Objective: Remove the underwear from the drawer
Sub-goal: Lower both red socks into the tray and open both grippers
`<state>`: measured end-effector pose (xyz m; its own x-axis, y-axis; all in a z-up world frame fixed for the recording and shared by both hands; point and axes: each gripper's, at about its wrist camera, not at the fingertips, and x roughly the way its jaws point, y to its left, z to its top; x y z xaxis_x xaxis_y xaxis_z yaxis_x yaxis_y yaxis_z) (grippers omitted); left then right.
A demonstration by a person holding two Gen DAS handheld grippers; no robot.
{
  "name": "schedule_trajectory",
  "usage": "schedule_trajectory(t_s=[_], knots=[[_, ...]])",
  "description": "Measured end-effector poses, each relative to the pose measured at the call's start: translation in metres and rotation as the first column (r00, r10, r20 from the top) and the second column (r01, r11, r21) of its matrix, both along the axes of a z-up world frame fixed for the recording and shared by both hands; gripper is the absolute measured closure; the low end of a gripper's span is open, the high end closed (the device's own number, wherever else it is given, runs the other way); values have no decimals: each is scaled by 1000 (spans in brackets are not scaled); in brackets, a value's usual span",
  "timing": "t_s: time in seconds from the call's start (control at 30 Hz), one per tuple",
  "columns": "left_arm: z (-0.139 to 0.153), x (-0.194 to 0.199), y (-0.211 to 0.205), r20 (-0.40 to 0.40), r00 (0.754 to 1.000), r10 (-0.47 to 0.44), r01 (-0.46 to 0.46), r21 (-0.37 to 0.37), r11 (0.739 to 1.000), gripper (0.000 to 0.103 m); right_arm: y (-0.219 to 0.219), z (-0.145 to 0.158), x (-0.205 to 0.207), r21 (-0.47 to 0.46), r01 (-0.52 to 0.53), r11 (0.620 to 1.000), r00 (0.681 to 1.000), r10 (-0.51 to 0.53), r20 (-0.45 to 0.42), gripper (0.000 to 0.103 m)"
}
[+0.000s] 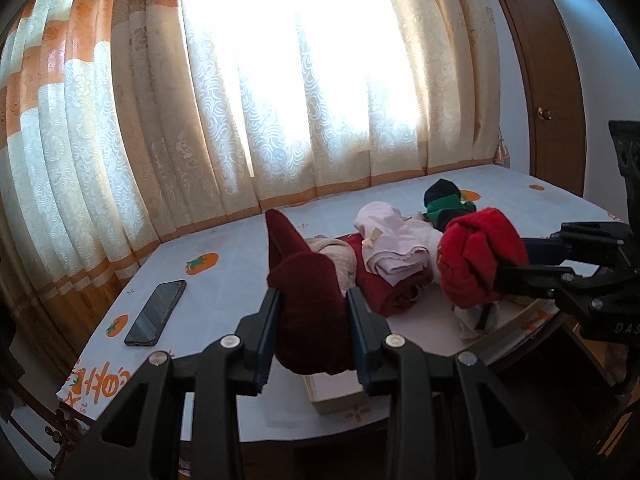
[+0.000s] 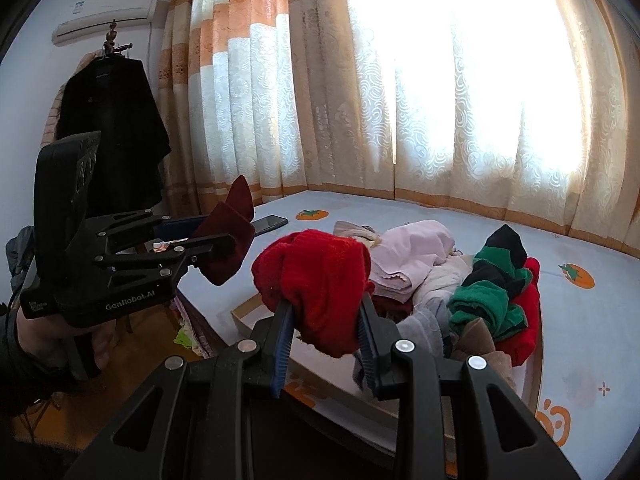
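The left tongs (image 1: 312,332) are squeezing a maroon garment (image 1: 308,312) between narrowed pads; the right tongs (image 2: 326,346) are pinching a red garment (image 2: 320,280), both hanging above the bed (image 1: 224,292).

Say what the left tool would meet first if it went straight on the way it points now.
Probably the pile of clothes on the bed. The left tool, shut on a dark red garment, points slightly down over the bed toward the beige and maroon pieces; depth is unclear, so it might pass just left of them.
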<state>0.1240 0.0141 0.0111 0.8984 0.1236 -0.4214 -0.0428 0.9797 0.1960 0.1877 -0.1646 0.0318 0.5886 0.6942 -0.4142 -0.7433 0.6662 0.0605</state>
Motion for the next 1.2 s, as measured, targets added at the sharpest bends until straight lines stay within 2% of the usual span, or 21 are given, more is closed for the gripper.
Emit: schedule_trajectory(t_s=[0.33, 0.83, 0.87, 1.03, 1.1, 1.2], knots=[[-8, 35, 1, -63, 998, 1, -2, -11, 1000, 71, 15, -7, 36, -54, 38, 998, 996, -42, -79, 70], [-49, 62, -1, -218, 976, -25, 17, -41, 999, 70, 31, -43, 59, -181, 56, 982, 983, -86, -164, 69], [-51, 64, -1, -225, 974, -23, 15, -39, 999, 65, 32, -45, 60, -186, 55, 981, 981, -88, -172, 69], [-55, 66, -2, -242, 970, -18, 11, -29, 1000, 59, 34, -50, 65, -191, 61, 980, 977, -98, -190, 68], [-54, 64, -1, -232, 973, -15, 9, -28, 1000, 40, 33, -50, 63, -182, 55, 982, 977, -91, -193, 58], [-48, 58, -1, -208, 978, -8, 4, -18, 1000, 29, 32, -50, 59, -187, 65, 980, 978, -100, -184, 42]])
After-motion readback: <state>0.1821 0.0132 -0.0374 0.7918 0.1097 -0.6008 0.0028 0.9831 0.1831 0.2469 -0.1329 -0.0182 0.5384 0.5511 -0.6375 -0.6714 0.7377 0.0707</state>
